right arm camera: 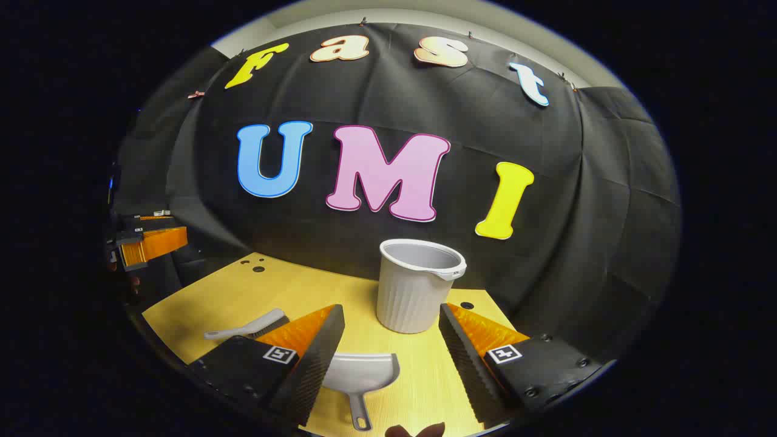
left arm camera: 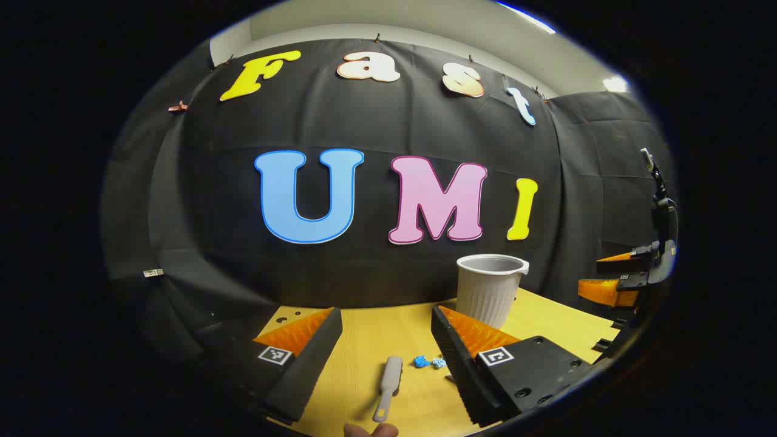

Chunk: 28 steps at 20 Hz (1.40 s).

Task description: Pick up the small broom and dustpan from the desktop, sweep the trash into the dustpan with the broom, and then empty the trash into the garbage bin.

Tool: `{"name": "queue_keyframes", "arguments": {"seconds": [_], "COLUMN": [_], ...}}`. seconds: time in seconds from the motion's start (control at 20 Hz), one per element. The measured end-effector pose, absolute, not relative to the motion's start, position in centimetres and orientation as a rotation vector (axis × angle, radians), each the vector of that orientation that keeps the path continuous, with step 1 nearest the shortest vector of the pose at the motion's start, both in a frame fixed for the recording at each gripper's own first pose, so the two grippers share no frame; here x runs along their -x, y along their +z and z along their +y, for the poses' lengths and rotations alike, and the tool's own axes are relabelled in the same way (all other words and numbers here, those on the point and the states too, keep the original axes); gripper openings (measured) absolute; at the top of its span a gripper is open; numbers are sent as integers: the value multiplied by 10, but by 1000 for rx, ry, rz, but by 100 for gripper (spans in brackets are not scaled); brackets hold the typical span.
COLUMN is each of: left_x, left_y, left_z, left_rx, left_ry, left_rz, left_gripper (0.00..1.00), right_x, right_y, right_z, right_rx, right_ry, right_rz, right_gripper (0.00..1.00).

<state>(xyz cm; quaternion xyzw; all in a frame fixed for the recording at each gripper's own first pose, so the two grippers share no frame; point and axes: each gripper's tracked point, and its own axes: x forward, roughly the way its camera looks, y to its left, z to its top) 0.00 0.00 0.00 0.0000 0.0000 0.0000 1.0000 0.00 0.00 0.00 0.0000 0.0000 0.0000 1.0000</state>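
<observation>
On the tabletop [right arm camera: 243,291]: one broom [left arm camera: 387,379], one dustpan [right arm camera: 359,376], one bin [right arm camera: 416,285], two blue scraps [left arm camera: 428,362] beside the broom. Left claw [left arm camera: 388,340] and right claw [right arm camera: 391,334] both hover spread apart, holding nothing

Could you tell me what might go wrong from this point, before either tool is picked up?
1. The broom lies flat on the desk, so the open left gripper may slip off its thin handle.
2. The blue scraps lie right beside the broom; a clumsy grab could scatter them.
3. The bin stands just behind the dustpan, so the right gripper could knock it.
</observation>
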Motion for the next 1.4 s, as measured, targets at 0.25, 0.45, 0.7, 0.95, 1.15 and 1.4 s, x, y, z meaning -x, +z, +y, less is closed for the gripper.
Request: {"name": "queue_keyframes", "arguments": {"seconds": [0.25, 0.45, 0.7, 0.95, 1.15, 1.4], "left_x": [-8, -10, -14, -23, -24, -27], "left_y": [-5, -5, -7, -8, -18, -28], "left_z": [0, 0, 1, 0, 1, 3], "left_rx": [-20, -36, -38, -38, -30, -28], "left_ry": [1, 3, 10, 22, 35, 51], "left_rz": [18, 25, 41, 68, 95, 127], "left_gripper": [96, 95, 96, 96, 96, 95], "right_x": [-6, -9, -14, -17, -12, 1], "right_y": [9, 17, 18, -10, -69, -144], "right_z": [13, 25, 30, 32, 33, 33], "right_rx": [-15, -19, -30, -45, -74, -104], "right_ry": [49, 77, 107, 148, 183, 178], "right_rz": [-16, -30, -25, 89, 309, 554], "right_gripper": [98, 98, 98, 98, 98, 98]}}
